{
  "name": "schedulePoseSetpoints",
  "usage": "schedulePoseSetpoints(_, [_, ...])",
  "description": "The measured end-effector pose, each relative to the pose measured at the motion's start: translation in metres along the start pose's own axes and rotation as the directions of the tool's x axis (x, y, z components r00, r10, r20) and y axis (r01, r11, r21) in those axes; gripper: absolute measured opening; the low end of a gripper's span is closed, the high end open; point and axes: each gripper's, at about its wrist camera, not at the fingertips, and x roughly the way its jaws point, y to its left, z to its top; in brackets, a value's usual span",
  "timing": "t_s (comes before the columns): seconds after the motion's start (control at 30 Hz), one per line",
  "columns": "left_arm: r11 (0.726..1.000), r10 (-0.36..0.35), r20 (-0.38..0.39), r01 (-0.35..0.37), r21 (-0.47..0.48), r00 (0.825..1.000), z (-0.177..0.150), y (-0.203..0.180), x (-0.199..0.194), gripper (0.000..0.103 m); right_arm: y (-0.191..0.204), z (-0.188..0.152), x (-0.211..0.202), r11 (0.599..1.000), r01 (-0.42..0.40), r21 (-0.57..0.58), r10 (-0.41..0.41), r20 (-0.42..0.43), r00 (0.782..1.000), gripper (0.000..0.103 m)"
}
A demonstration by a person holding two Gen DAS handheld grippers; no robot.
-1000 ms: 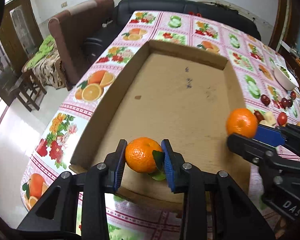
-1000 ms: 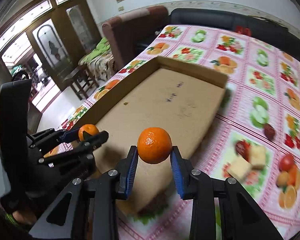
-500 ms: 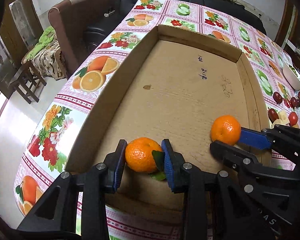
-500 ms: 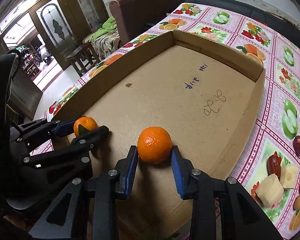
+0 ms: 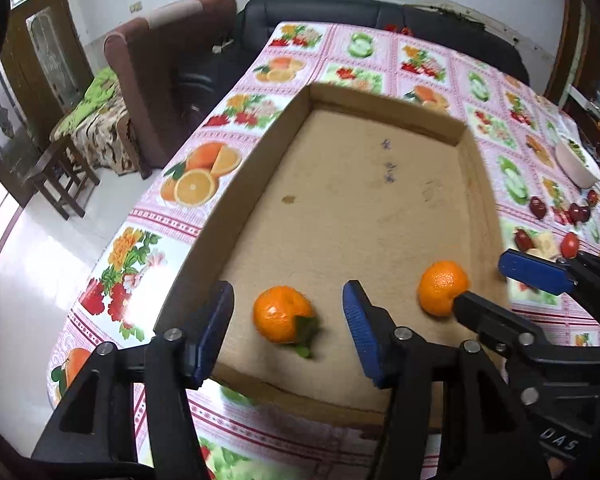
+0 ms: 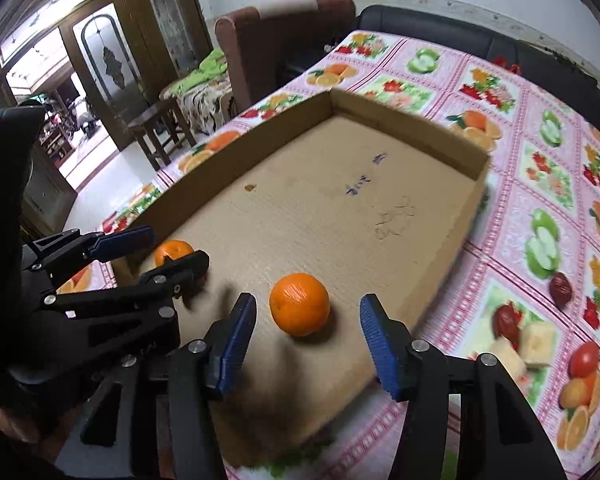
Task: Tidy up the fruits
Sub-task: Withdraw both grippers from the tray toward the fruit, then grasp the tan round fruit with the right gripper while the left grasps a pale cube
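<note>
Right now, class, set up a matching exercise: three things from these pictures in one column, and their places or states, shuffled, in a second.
1. orange mandarin with green leaf
2. leafless orange mandarin
3. white ceramic bowl

A. on the tablecloth, outside the box
B. between the open right hand-held gripper pads
C. between the open left hand-held gripper pads

Pairs: 1-C, 2-B, 3-A

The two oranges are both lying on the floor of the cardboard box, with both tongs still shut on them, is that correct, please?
Not quite: both tongs are open. The left wrist view shows the left tongs spread either side of the leafy orange; the right wrist view shows the right tongs spread around the other orange. Both oranges do lie in the box.
</note>
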Motion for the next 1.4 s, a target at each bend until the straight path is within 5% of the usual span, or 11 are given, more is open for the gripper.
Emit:
schedulePoseSetpoints(0.37, [0.994, -0.074, 0.060, 0.069, 0.087, 0.995, -0.005, -0.046, -0.044, 0.056, -0.068, -0.050, -0.093, 0.977, 0.103, 0.187, -0.127, 0.124, 0.984, 0.060])
schedulePoseSetpoints(0.6, [0.982, -0.132, 0.048, 0.124, 0.145, 0.990, -0.013, -0.079, -0.064, 0.059, -0.121, -0.092, -0.133, 0.925, 0.197, 0.325, -0.245, 0.113, 0.963, 0.060])
schedulePoseSetpoints(1.03, [0.941, -0.193, -0.024, 0.192, 0.280, 0.981, -0.033, -0.142, -0.080, 0.059, -0.161, -0.145, -0.164, 0.867, 0.248, 0.433, -0.315, 0.087, 0.945, 0.061])
schedulePoseSetpoints(1.4, [0.923, -0.219, -0.087, 0.235, 0.304, 0.972, -0.040, -0.162, -0.072, 0.059, -0.176, -0.163, -0.170, 0.844, 0.248, 0.475, -0.323, 0.082, 0.943, 0.061])
